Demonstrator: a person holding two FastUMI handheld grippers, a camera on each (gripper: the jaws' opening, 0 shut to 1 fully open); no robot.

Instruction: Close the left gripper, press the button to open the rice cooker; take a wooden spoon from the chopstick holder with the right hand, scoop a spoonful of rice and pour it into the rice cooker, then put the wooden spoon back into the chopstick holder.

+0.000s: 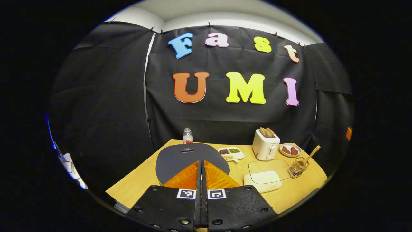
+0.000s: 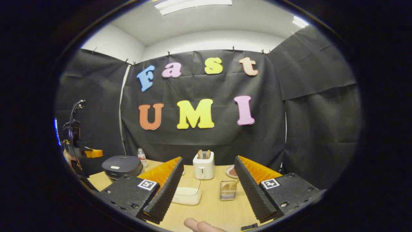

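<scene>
Just beyond the closed left tool (image 1: pixel 201 162) sits the rice cooker (image 1: pixel 183 156).

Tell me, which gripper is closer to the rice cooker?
Left. The left gripper, fingers shut, hovers just above the rice cooker lid; the right gripper, open, sits off to its side, facing the toaster.

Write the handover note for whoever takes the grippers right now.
Left gripper: shut on nothing, above the rice cooker, lid still down.
Right gripper: open, empty, back from the table.
Wooden spoon stands in the chopstick holder, right of the rice container.
Done: left gripper closed.
Left: press the button, take the spoon, scoop rice, pour into cooker, return spoon.
</scene>
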